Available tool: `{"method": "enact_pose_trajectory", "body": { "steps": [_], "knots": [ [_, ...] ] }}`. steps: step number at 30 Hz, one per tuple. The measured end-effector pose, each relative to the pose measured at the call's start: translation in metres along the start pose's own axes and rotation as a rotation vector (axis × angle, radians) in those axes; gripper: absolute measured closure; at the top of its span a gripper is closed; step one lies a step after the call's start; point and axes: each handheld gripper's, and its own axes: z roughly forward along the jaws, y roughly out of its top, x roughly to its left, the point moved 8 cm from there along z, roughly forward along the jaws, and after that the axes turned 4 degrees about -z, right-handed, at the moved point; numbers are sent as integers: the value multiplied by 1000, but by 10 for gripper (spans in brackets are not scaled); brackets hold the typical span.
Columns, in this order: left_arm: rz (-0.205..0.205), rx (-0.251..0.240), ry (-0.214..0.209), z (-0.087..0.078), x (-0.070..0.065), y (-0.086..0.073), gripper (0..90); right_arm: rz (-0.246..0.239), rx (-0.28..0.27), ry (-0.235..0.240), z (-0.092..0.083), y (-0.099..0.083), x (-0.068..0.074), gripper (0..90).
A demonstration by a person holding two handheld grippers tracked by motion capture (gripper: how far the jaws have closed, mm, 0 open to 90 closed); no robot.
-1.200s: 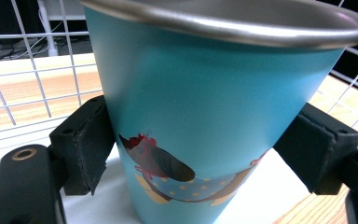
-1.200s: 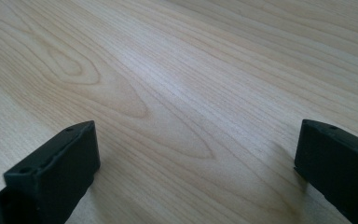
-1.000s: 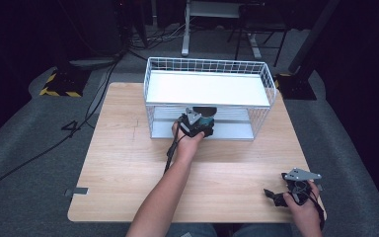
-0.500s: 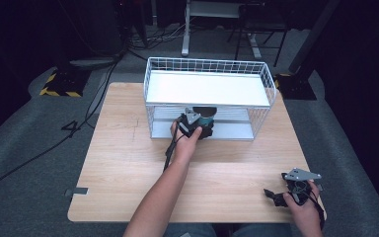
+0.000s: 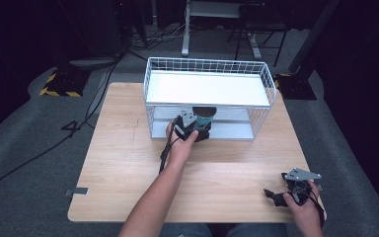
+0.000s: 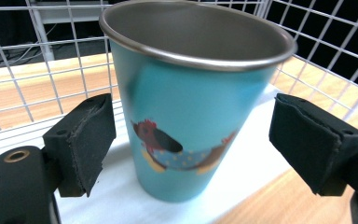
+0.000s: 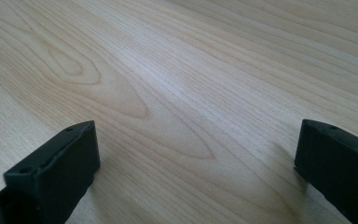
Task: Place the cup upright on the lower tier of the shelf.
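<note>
Left gripper view: teal cup (image 6: pixel 193 107), metal-rimmed and printed with a small bird, upright on the white lower shelf (image 6: pixel 121 205) of the wire rack (image 6: pixel 37 70), framed between the two black jaws of the left gripper (image 6: pixel 200 144), pads (image 6: pixel 91 140) spread wide and clear of the cup's wall on both sides, so nothing clamped yet. From the high view, same cup (image 5: pixel 203 115) tucked under the rack's white upper shelf (image 5: pixel 207 89), at the front opening of the rack (image 5: pixel 271 89), with the left gripper (image 5: pixel 193 127) pushed right up to it and the forearm stretched across the wooden table (image 5: pixel 123 163). Judged step: lining up for a grasp, or just letting go after setting down; cannot tell which from this alone. If a grasp, next move calls for closing squarely on the cup's lower half, then drawing straight out toward the front, low enough to miss the upper shelf and the wire sides. Well away from the rack, near the table's front right corner, right gripper (image 5: pixel 282 195) idle in the other hand; in the right gripper view, jaws of the right gripper (image 7: pixel 196 172) wide apart over bare wood (image 7: pixel 177 84), holding nothing.
</note>
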Motion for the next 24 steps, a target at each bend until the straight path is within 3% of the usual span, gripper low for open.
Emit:
{"method": "enact_pose_trajectory", "body": {
  "steps": [9, 13, 18, 24],
  "knots": [
    [9, -7, -7, -31, 2, 0, 154, 1, 0, 0, 0, 0, 0, 0],
    [48, -11, -12, -51, 3, 2, 154, -8, 0, 9, 1, 1, 0, 0],
    [58, -14, -12, -72, 5, 2, 158, -5, -1, 6, 3, 3, 0, 1],
    [181, 46, -24, -104, 8, -8, 160, -5, -1, 6, 3, 3, 0, 1]
  ]
}}
